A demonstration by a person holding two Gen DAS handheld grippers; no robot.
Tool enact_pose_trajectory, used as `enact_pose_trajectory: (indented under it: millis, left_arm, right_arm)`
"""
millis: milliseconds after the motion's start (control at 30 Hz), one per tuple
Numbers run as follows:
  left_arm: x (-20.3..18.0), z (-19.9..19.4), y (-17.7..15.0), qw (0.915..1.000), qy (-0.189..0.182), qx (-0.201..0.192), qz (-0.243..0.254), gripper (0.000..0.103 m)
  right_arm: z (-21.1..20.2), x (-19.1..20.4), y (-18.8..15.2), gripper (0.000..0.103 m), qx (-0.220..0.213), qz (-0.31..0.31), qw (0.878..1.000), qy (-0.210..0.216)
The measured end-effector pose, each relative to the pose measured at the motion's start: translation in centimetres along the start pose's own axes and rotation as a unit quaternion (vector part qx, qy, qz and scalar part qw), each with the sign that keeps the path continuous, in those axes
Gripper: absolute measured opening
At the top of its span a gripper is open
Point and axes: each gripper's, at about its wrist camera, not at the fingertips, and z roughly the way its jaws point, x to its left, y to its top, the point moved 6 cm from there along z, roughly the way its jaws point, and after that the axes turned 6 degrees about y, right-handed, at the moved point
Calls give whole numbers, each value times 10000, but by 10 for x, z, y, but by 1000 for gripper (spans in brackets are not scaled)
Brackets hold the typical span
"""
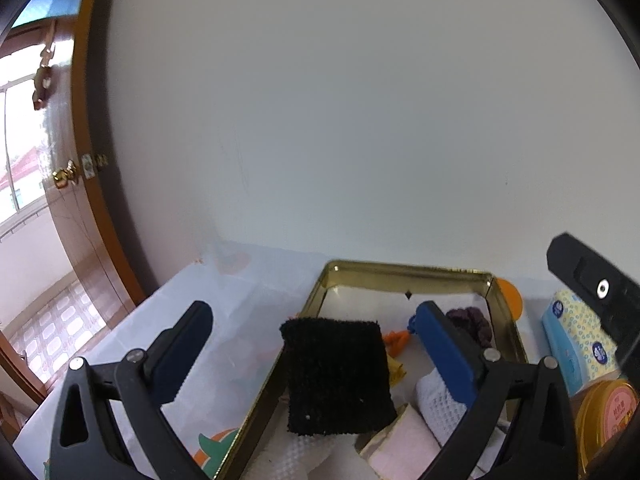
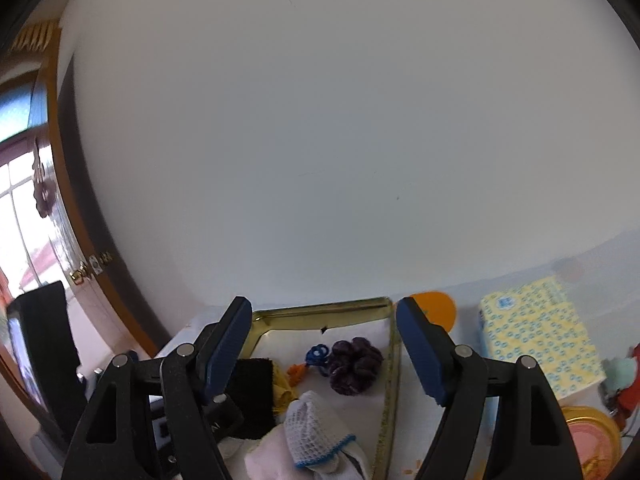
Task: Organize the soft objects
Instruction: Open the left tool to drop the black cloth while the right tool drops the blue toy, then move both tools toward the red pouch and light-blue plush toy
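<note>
A gold metal tray (image 1: 320, 280) lies on the table and holds soft items. A black fuzzy cloth (image 1: 338, 376) lies over its left rim, between the open fingers of my left gripper (image 1: 312, 312), not held. Inside are a purple scrunchie (image 1: 472, 322), an orange bit (image 1: 396, 340), a white mesh cloth (image 1: 436, 400) and a pink roll (image 1: 404, 440). In the right wrist view my right gripper (image 2: 324, 316) is open and empty above the tray (image 2: 320, 308), with the scrunchie (image 2: 354, 366), a blue hair tie (image 2: 318, 354) and a white knit glove (image 2: 316, 436) below it.
A yellow and blue tissue pack (image 2: 536, 344) lies right of the tray, with an orange disc (image 2: 436, 308) behind and a gold-lidded jar (image 2: 592, 444) in front. A wooden door (image 1: 80, 216) stands at the left. A white wall backs the table.
</note>
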Motion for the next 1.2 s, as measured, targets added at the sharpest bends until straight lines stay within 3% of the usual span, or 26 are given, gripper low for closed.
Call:
enact_pose_trajectory:
  millis: [167, 300, 567, 633, 733, 800, 1200]
  left_arm:
    - [3, -18, 2, 9984, 144, -529, -129, 103]
    - [7, -28, 2, 9964, -19, -767, -374, 103]
    - [-3, -61, -5, 9893, -17, -1451, -177, 103]
    - [-3, -66, -12, 9897, -39, -1415, -225, 103]
    - [-9, -59, -23, 9942, -364, -986, -240, 103]
    - [-12, -55, -27, 9956, -385, -832, -209, 103]
    - [-17, -60, -39, 9961, -370, -779, -183, 103]
  right_arm:
    - [-17, 0, -8, 77, -355, -206, 9989, -226]
    - [-26, -3, -14, 77, -468, -252, 9981, -314]
    - [-43, -3, -18, 77, -824, -307, 9958, -270]
    - [-47, -3, -18, 77, -913, -381, 9945, -340]
    - [-52, -2, -21, 77, -949, -462, 9937, -370]
    - [-54, -1, -23, 77, -909, -578, 9934, -383]
    - [-62, -5, -35, 77, -657, -906, 9919, -607]
